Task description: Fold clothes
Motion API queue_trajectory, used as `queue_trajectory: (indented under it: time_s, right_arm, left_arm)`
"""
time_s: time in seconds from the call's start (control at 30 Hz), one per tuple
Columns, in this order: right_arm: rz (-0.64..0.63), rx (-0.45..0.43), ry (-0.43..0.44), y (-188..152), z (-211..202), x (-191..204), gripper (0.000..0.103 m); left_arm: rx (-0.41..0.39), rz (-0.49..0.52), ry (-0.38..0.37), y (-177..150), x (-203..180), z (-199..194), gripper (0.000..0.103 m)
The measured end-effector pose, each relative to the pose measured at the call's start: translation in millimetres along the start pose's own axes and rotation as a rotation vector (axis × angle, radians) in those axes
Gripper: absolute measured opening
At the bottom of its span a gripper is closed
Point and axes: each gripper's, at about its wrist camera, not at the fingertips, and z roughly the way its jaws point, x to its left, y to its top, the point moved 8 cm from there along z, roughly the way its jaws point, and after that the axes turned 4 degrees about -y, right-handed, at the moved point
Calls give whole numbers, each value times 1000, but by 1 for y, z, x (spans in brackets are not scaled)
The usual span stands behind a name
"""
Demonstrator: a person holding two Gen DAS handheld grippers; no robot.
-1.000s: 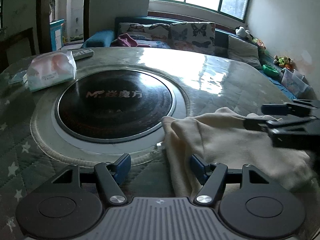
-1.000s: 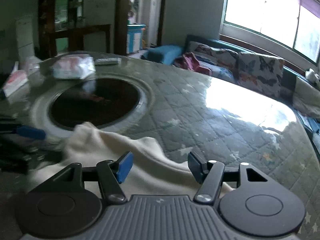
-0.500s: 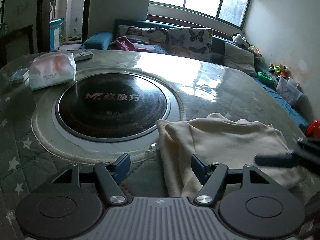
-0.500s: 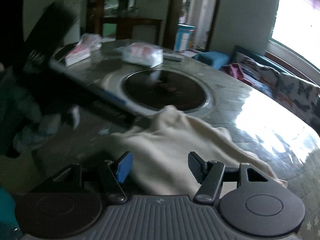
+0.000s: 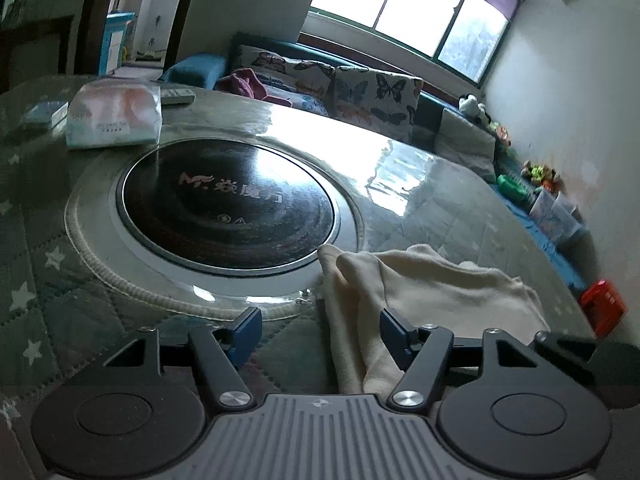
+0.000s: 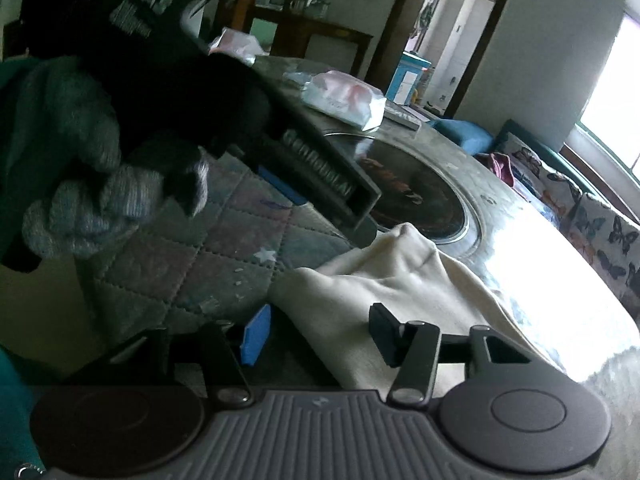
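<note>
A cream garment (image 5: 420, 292) lies crumpled on the quilted, star-patterned tabletop (image 5: 52, 264), just beside the rim of the round black cooktop (image 5: 228, 212) set into it.

In the left wrist view, the left claw (image 5: 316, 330) stands wide open, holding nothing; the near edge of the garment runs down between its blue-padded fingers, closer to the right one. This view alone shows the window, the sofa with butterfly cushions (image 5: 376, 96), a wrapped tissue pack (image 5: 114, 116) beyond the cooktop with a remote control (image 5: 176, 95) just behind it, and a red object (image 5: 604, 304) off the tabletop's right edge. A dark blurred part at the right edge may be the other tool, but I cannot tell.

The right wrist view shows what the left cannot: the left tool's body from outside, gripped by a hand in a grey knit glove (image 6: 80, 184), its blue finger pad above the quilting. The right claw (image 6: 316, 336) is also wide open and empty, poised at the garment's near corner, cloth lying between its fingers. Whether either finger touches the cloth is unclear. The same tissue pack and a doorway appear beyond.
</note>
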Motion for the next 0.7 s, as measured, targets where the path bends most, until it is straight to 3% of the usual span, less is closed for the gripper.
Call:
queue_trajectory:
  time_s: [0.27,0.4,0.5,0.7]
  right_arm:
    - [-73,17,-34,2,11,14,41]
    - [-77,11,-48,2,12,12,21]
    - [-21,-7,-26,4,8,4,9]
    - [169,-52,50,11,-7,-24,6]
  left_arm:
    - [17,-107,-71,-1,6,0,67]
    - [32,-156,-106,-3,5,2,67]
    - [47,-195,-129,-4,3,5,68]
    - [87,-318,-186,-5,0,15,69]
